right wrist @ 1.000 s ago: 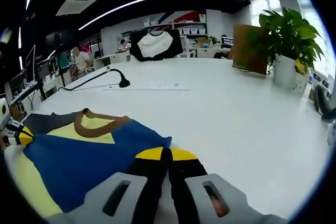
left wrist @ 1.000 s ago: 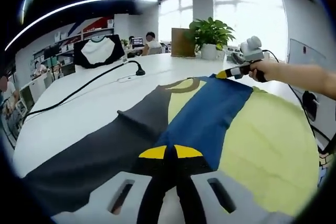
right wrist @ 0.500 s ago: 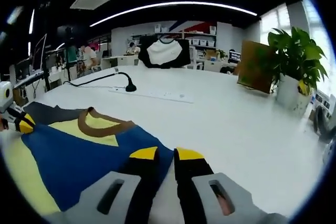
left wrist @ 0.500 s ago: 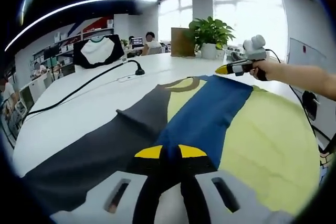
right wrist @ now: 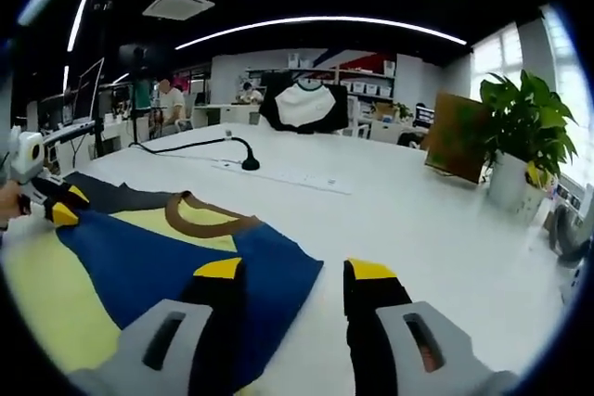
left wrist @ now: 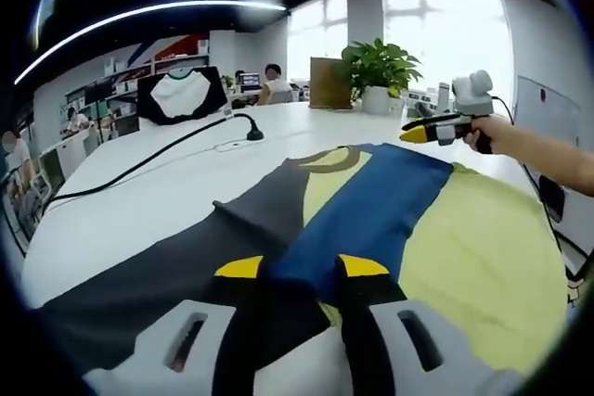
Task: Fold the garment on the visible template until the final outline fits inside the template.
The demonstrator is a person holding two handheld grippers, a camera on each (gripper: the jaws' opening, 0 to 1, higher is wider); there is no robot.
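left gripper [left wrist: 299, 268] jaws apart, empty | right gripper [right wrist: 295, 271] jaws apart, empty | T-shirt [left wrist: 371, 201]: blue side folded inward on bench [right wrist: 418, 220] | remaining folds left

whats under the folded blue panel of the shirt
The blue folded panel lies on the yellow shirt body on the white table. Anything beneath the fold, template included, is covered.

Garment [left wrist: 371, 201] lies flat upon the template [left wrist: 473, 266], both on the table [left wrist: 139, 201]. A potted plant [left wrist: 379, 70] stands at the table's far edge, behind the garment.
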